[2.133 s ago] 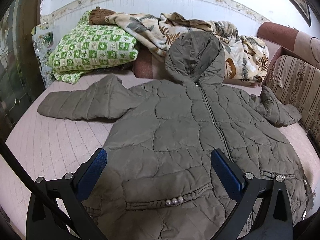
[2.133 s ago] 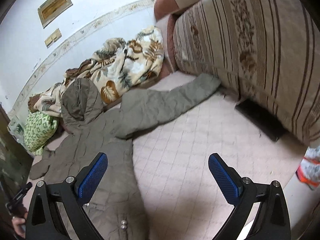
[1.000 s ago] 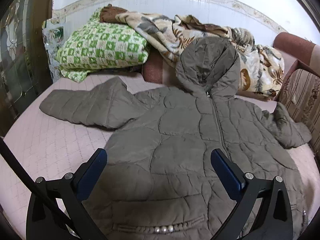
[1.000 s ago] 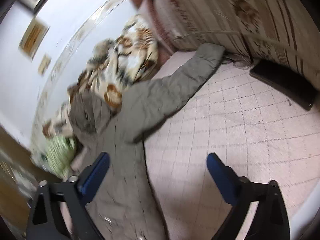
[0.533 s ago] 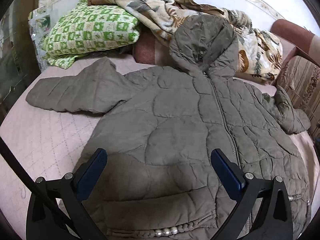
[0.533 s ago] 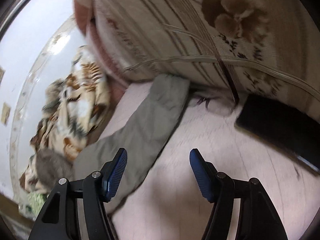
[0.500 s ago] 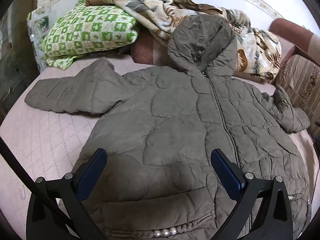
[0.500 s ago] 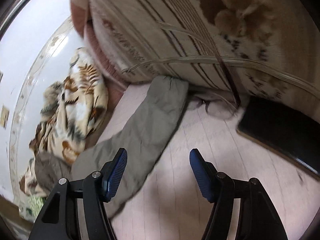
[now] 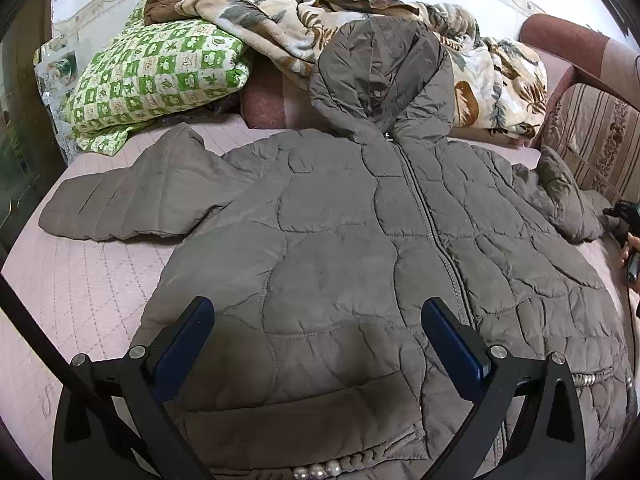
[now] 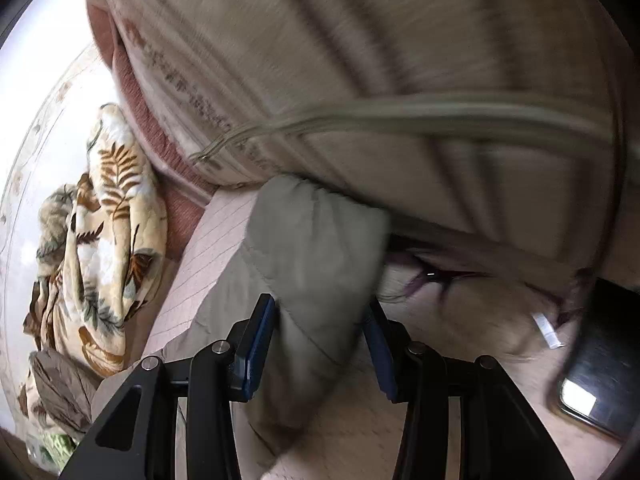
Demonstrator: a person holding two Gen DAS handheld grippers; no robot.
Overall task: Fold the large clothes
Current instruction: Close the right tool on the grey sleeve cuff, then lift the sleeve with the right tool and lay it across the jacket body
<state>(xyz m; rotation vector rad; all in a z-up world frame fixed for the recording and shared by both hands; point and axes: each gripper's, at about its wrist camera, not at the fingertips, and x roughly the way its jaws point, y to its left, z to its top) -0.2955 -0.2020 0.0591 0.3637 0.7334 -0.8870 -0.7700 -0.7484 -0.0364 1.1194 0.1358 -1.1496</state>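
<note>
A grey-brown quilted jacket lies spread face up on a pink quilted bed cover, zip closed, its hood propped against a leaf-print blanket heaped along the wall. One sleeve stretches flat toward the bed's left edge, below a green checked pillow; the other sleeve runs out toward a striped cushion, its cuff touching the cushion's lower edge. The left gripper hangs over the jacket's lower front with its blue pads spread wide and nothing between them (a row of pearl beads on the pocket shows just below it). The right gripper straddles the far sleeve near the cuff; its jaws have just been closing, and the padded fabric bulges between the pads, which appear to press on both sides of it. A dark phone lies on the cover just beside the right gripper. The right wrist view is blurred.
</note>
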